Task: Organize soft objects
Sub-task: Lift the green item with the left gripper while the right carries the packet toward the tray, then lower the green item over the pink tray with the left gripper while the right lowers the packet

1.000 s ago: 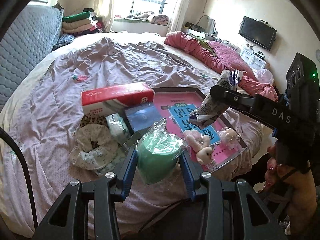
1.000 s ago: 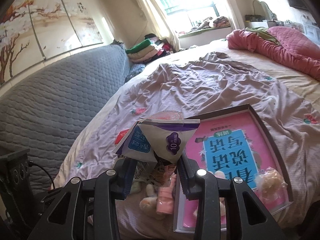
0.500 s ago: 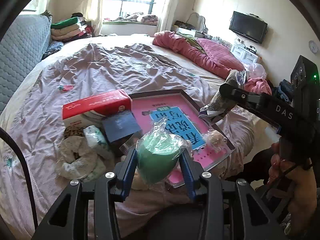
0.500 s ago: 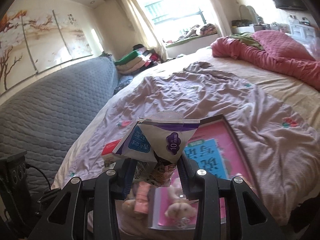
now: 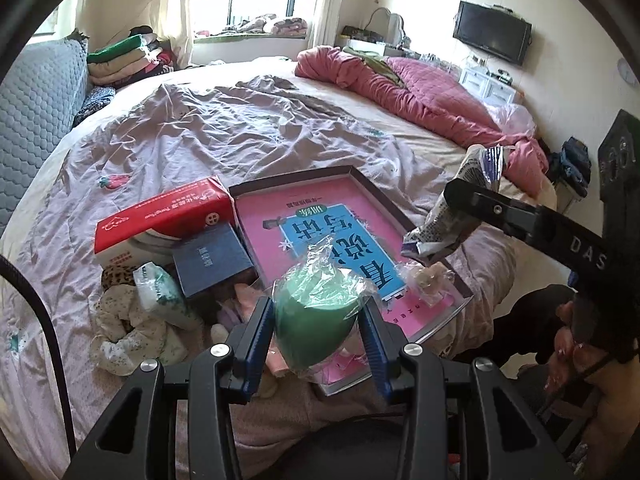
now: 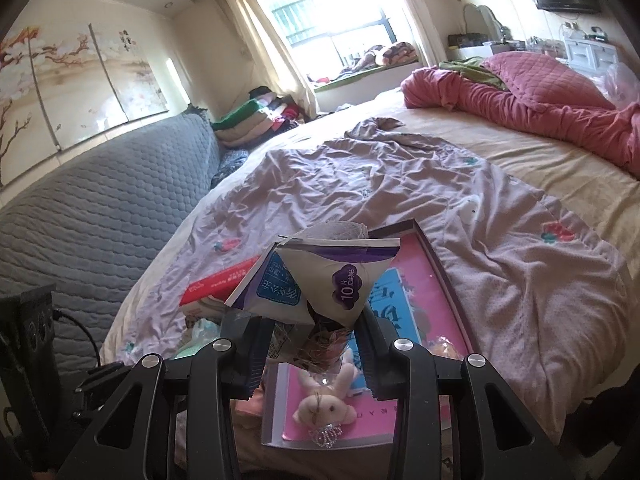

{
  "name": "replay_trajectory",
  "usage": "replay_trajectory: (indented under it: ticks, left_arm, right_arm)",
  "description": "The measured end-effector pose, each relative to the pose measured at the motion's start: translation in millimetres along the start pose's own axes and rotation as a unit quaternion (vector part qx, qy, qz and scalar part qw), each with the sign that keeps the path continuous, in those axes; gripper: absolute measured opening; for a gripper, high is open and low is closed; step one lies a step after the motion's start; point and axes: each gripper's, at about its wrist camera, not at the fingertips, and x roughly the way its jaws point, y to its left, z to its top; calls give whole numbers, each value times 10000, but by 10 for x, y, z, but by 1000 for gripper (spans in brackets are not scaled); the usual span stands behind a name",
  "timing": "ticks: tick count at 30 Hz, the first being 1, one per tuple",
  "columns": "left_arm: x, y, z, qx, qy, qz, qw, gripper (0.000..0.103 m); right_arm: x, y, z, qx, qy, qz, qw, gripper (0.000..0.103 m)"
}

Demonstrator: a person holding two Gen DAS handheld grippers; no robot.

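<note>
You have bright daylight from the window (image 6: 340,20), blown out to glare in the right wrist view. Fisheye bending and dark vignetting mark all edges; focus stays sharp.

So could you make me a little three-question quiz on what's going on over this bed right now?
1. True or false: the left tongs are empty.
2. What do the right tongs hold: A) a red box, B) a white and purple packet, C) a plush bunny?
3. Fill in: the plush bunny lies on the ____ tray.

Key
1. False: they grip a green thing in clear wrap.
2. B, the white and purple packet; the red box rests on the bed.
3. Pink tray.
</note>
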Motion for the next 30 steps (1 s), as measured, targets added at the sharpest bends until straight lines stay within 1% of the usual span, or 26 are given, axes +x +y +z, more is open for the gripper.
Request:
replay_trajectory:
  ticks: [9, 16, 19, 24, 30]
  left_arm:
    - [243, -99, -3, 65, 273, 116, 9995, 44]
    - [474, -123, -53, 125, 535, 207, 9983, 44]
    - [613, -138, -96, 175, 716, 295, 9968, 44]
    - [774, -175, -152, 242, 875, 323, 9953, 43]
    - [914, -205, -157, 272, 965, 328, 9944, 44]
  right_arm:
    - [134, -132, -104, 40, 260, -25, 9997, 40]
    - [250, -246, -194, -45, 579, -282, 9979, 40]
    - [317, -304, -244, -77, 762, -372, 9964, 40]
    - [441, -327, -343, -284, 1069, -517, 9925, 40]
    - [606, -313, -480, -563, 1453, -612, 9859, 40]
